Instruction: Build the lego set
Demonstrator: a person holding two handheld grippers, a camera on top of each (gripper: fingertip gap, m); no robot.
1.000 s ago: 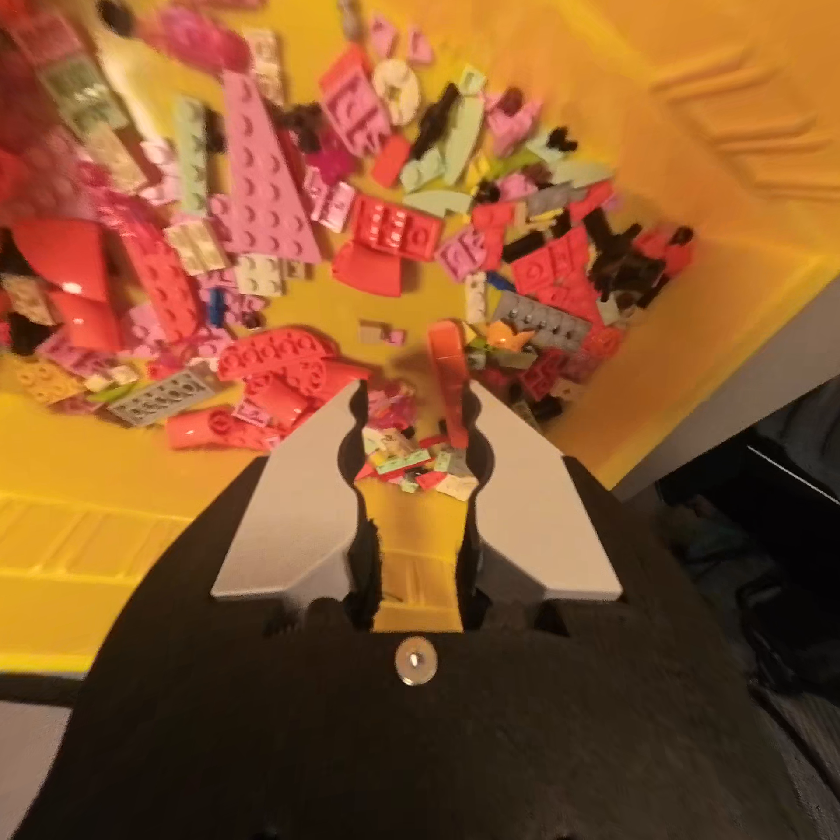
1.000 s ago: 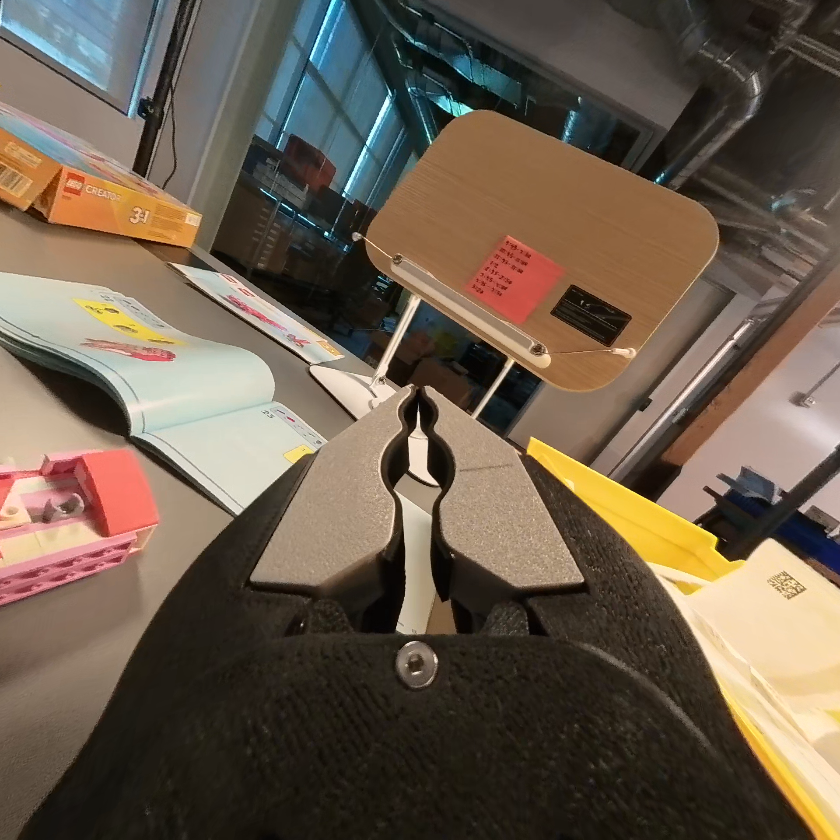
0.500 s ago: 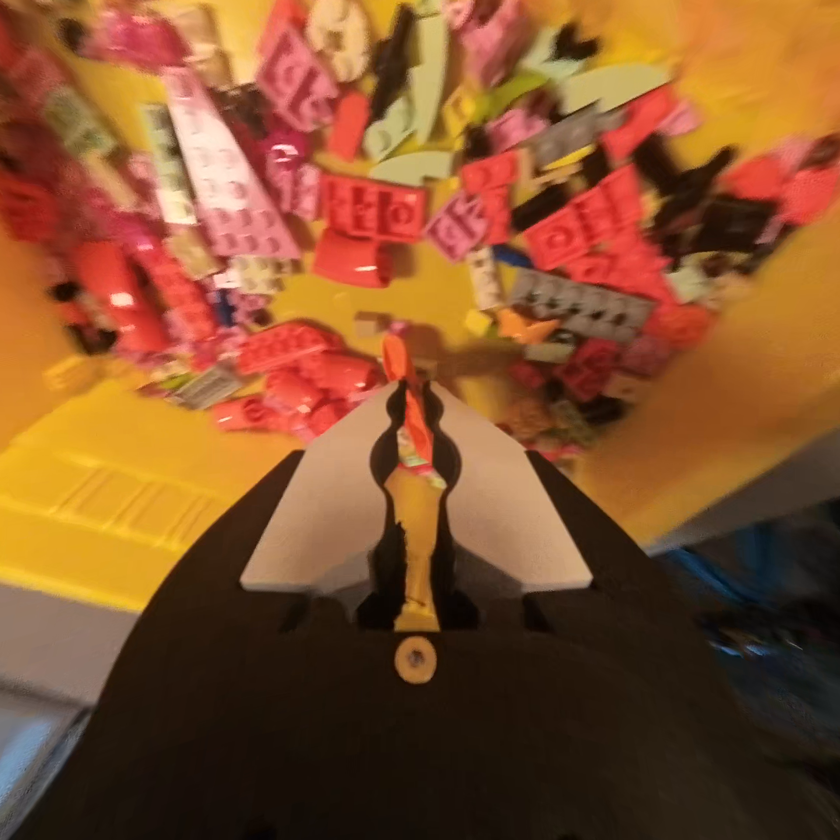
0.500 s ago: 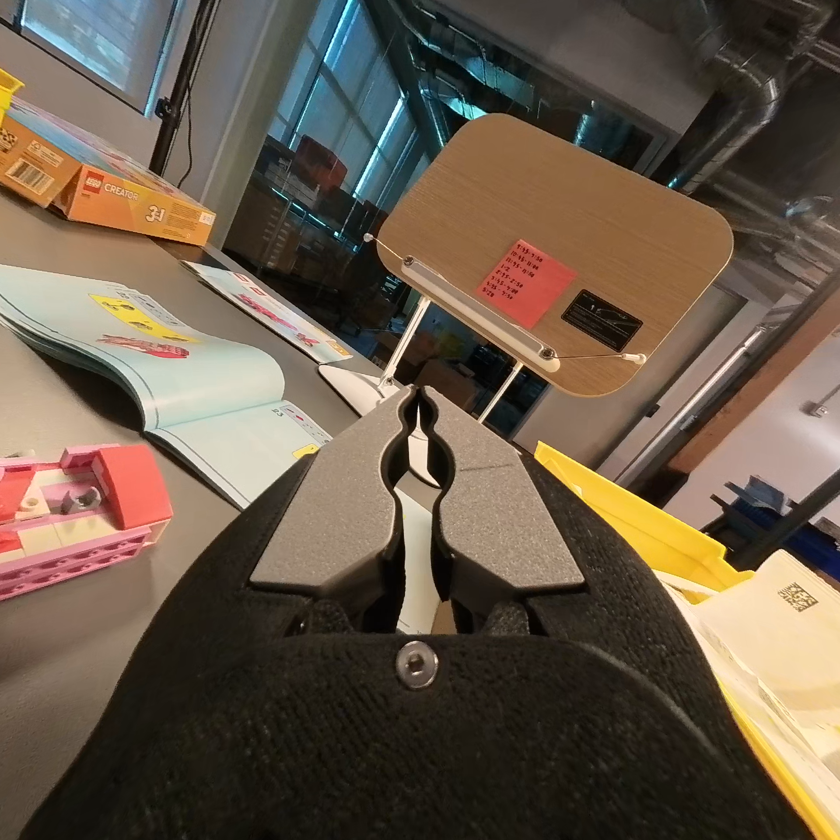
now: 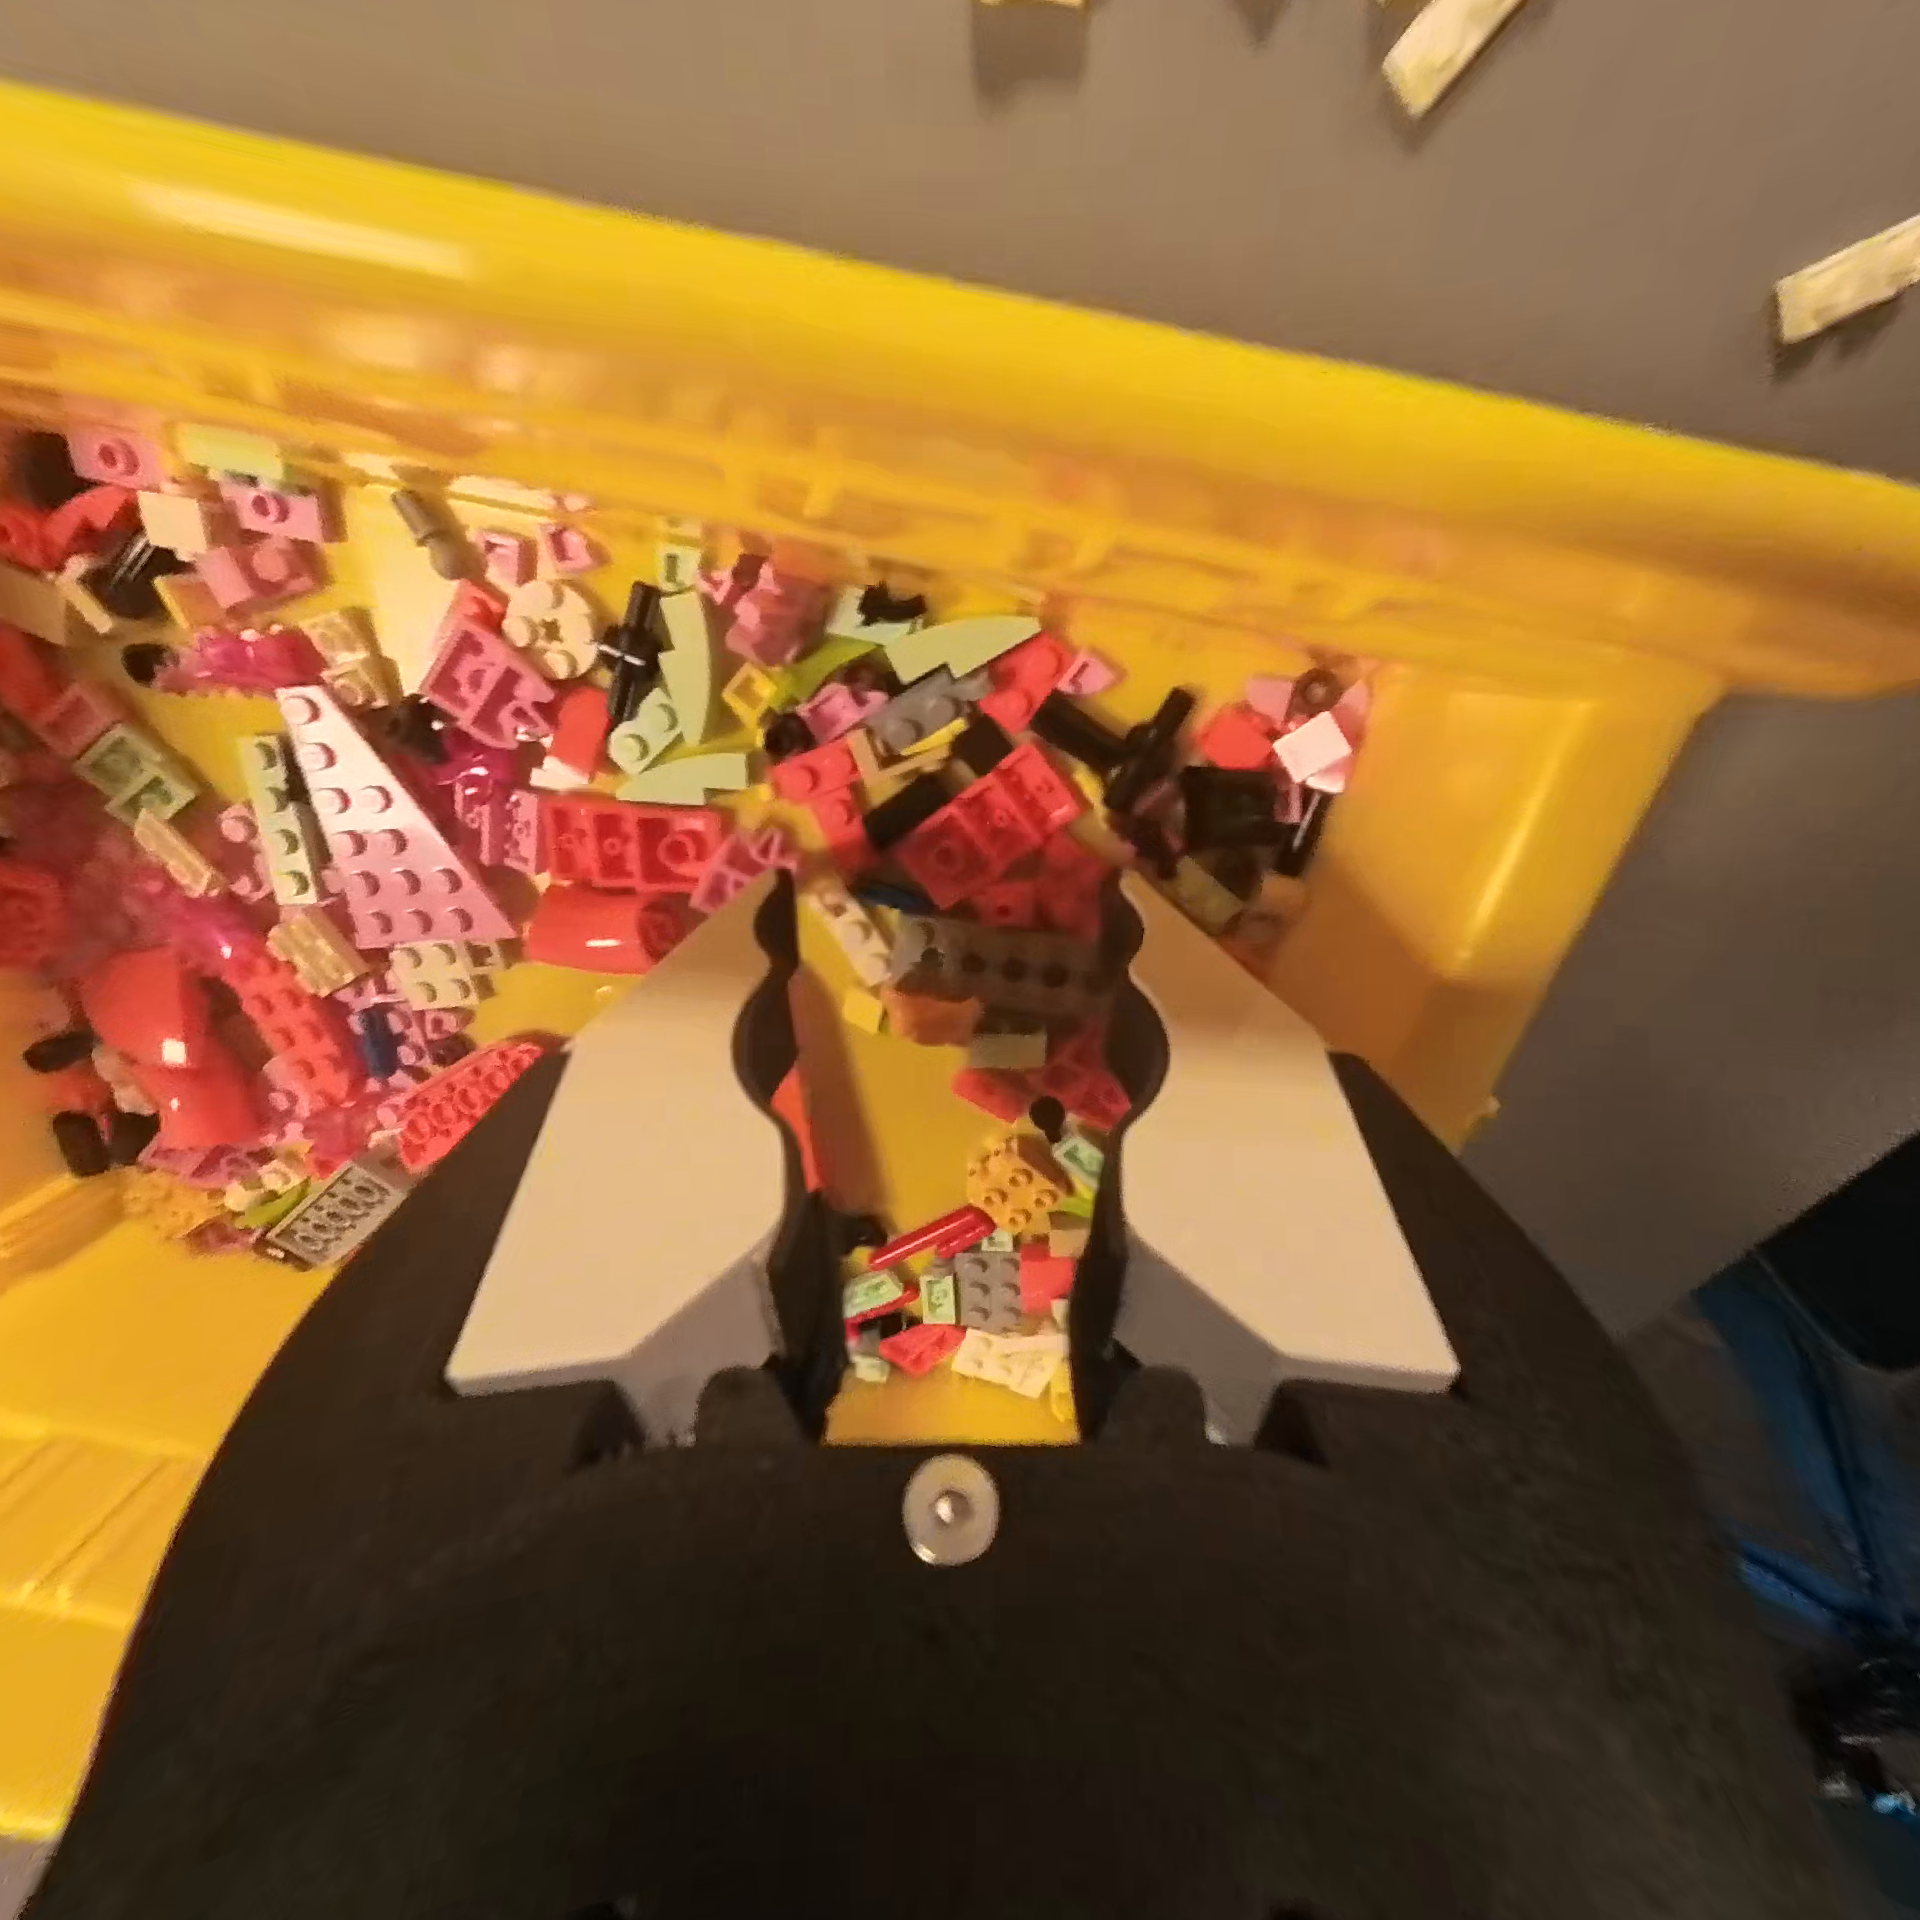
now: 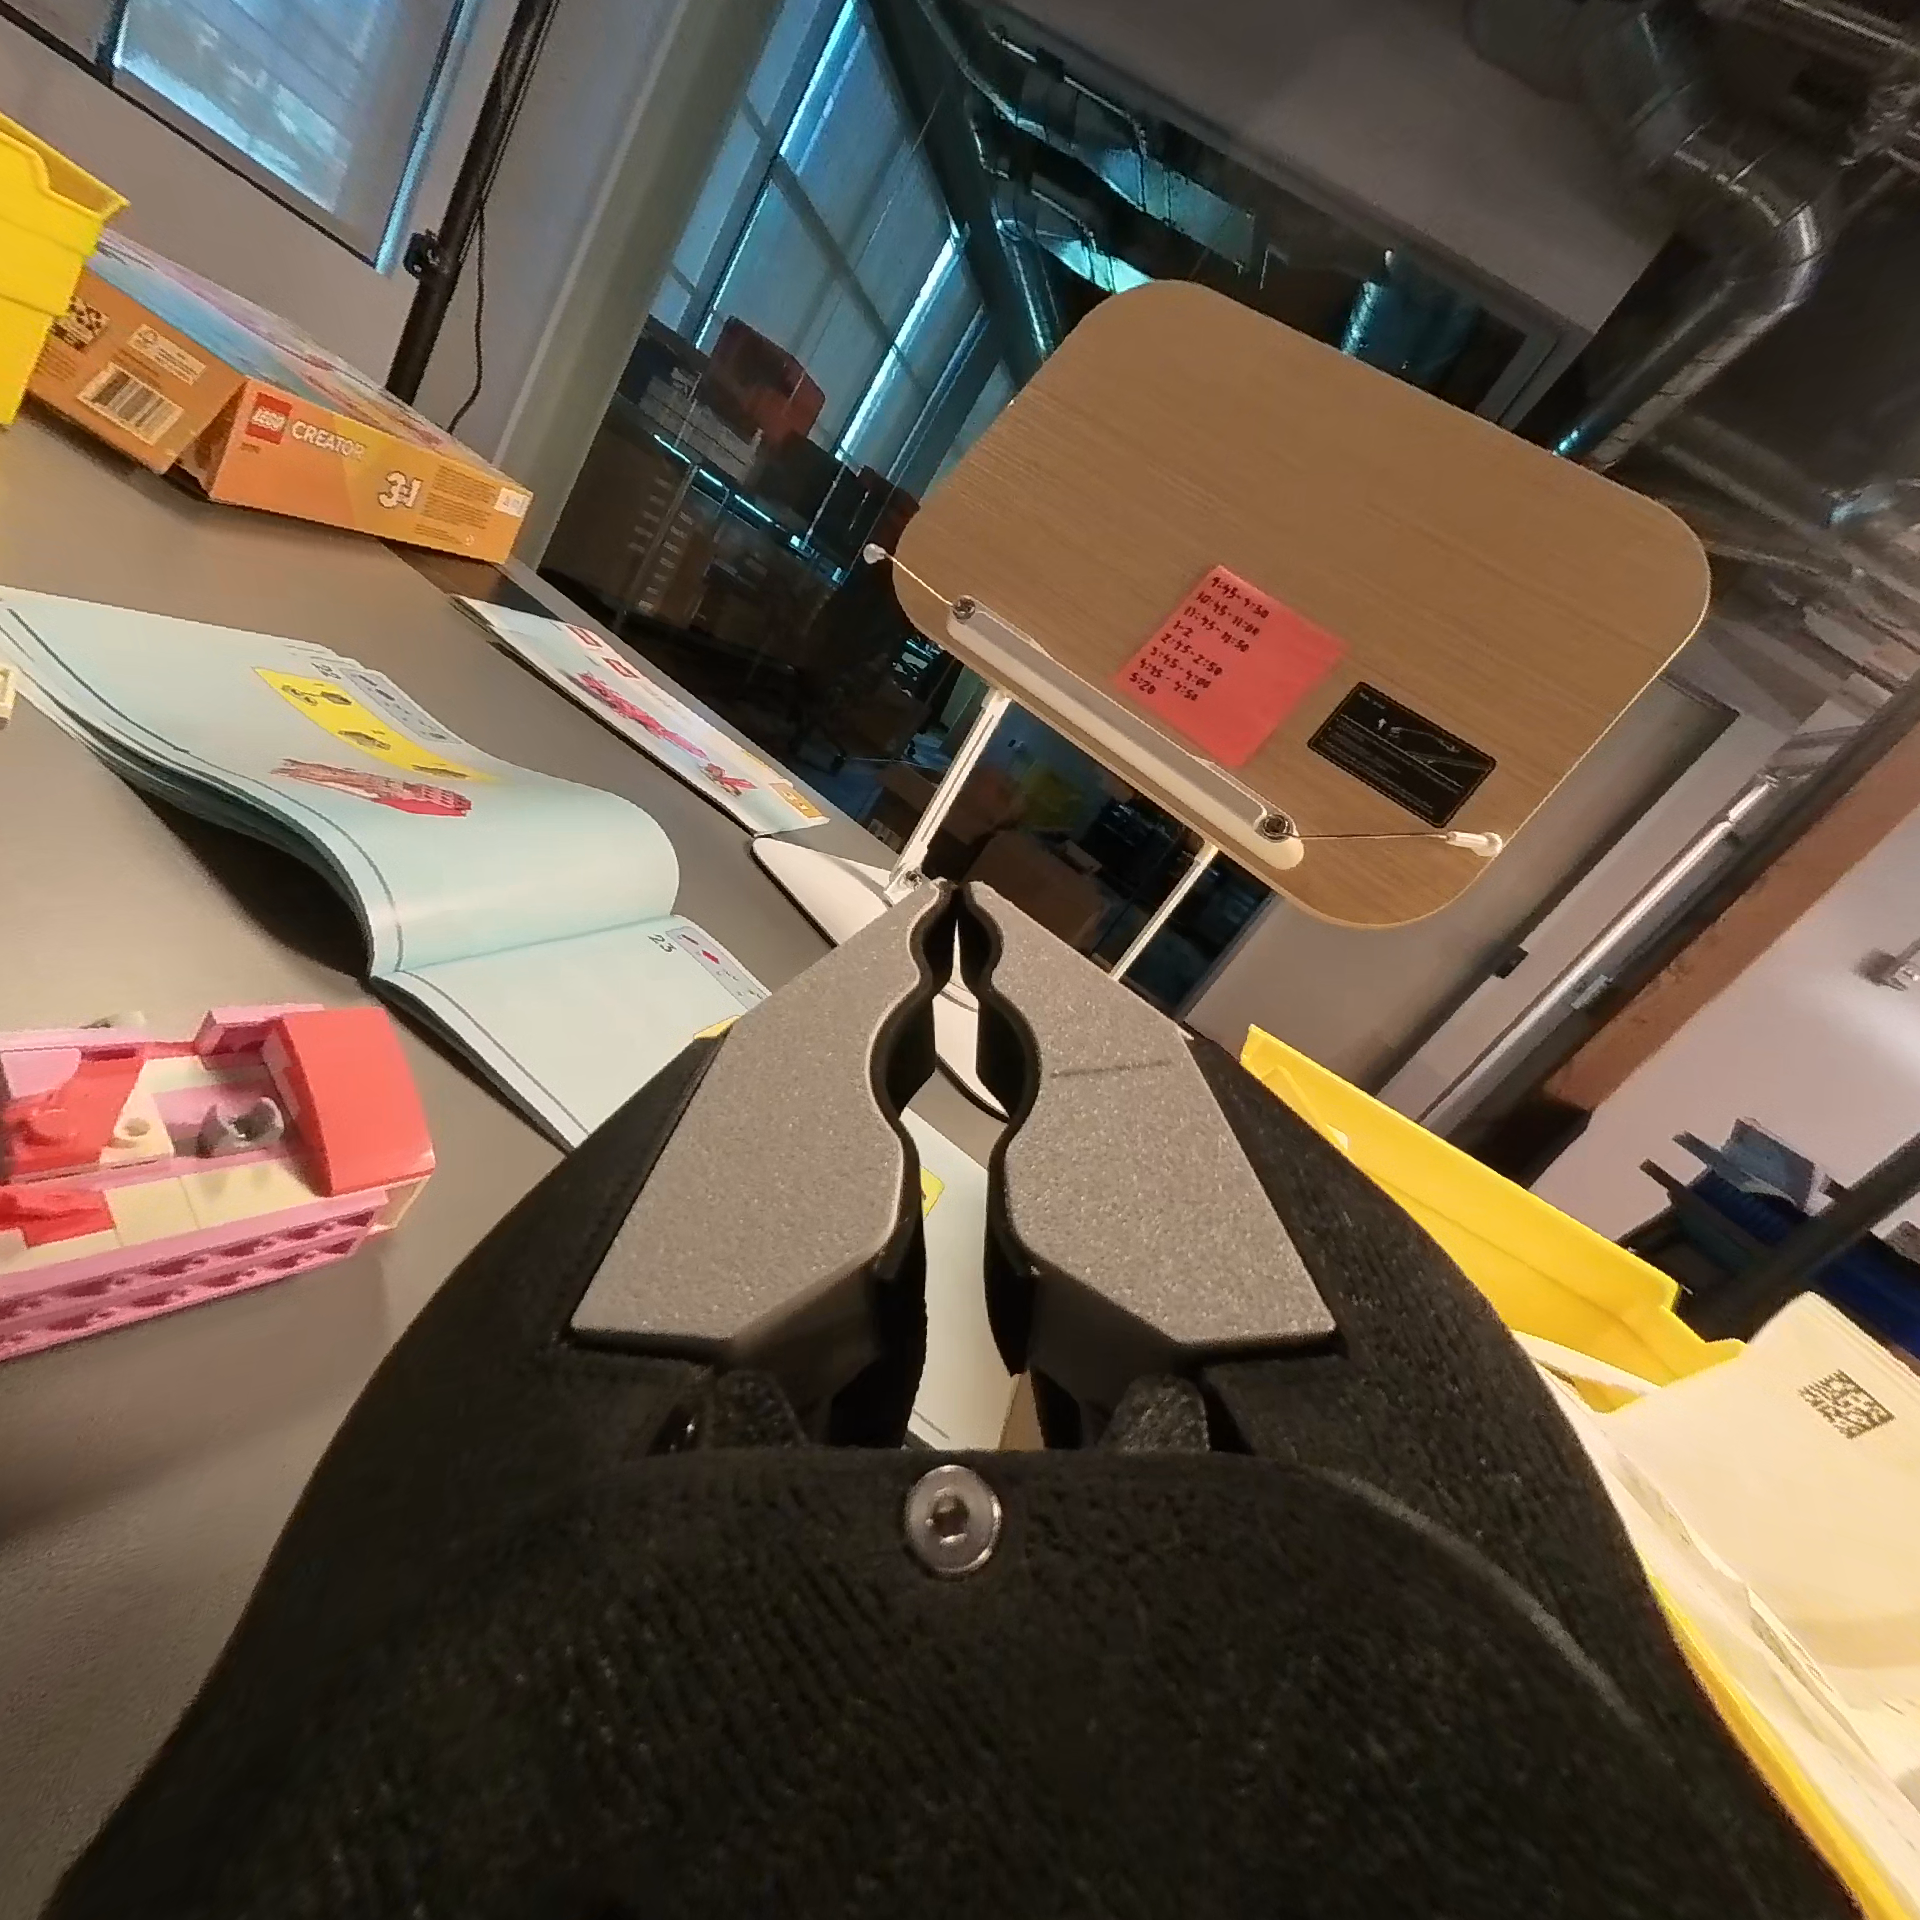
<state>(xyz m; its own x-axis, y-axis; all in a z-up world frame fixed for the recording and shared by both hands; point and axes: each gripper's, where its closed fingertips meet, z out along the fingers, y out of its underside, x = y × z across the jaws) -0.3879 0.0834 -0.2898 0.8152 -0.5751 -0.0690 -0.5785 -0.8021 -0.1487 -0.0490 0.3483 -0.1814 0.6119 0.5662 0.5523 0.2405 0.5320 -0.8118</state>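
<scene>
— So, where are your two tools just now?

— My left hand-held gripper point(image 5: 951, 883) hangs over the yellow bin point(image 5: 935, 395), fingers wide apart and clamped on nothing. The loose bricks point(image 5: 644, 842) lie heaped along the bin's far wall and into its far right corner. Between my fingertips I see a grey holed brick point(image 5: 1029, 971) on the heap. A slim orange-red piece point(image 5: 798, 1127) runs along the inner face of one finger; I cannot tell whether it touches the pad.

— And the right one?

— My right hand-held gripper point(image 6: 951, 894) has its fingertips together with nothing visible between them. It is above the grey surface point(image 6: 156, 1507), pointing toward a wooden book stand point(image 6: 1299, 582). An open booklet point(image 6: 468, 862) and a pink-and-red brick model point(image 6: 208, 1174) lie to the left of it.

— Any care you'd take in that bin?

— The view is blurred, so I'd judge it wise to steady the hand first. The pieces overlap, and I think one lying on top, caught on its flat sides, would sit truer than one wedged under others.
</scene>
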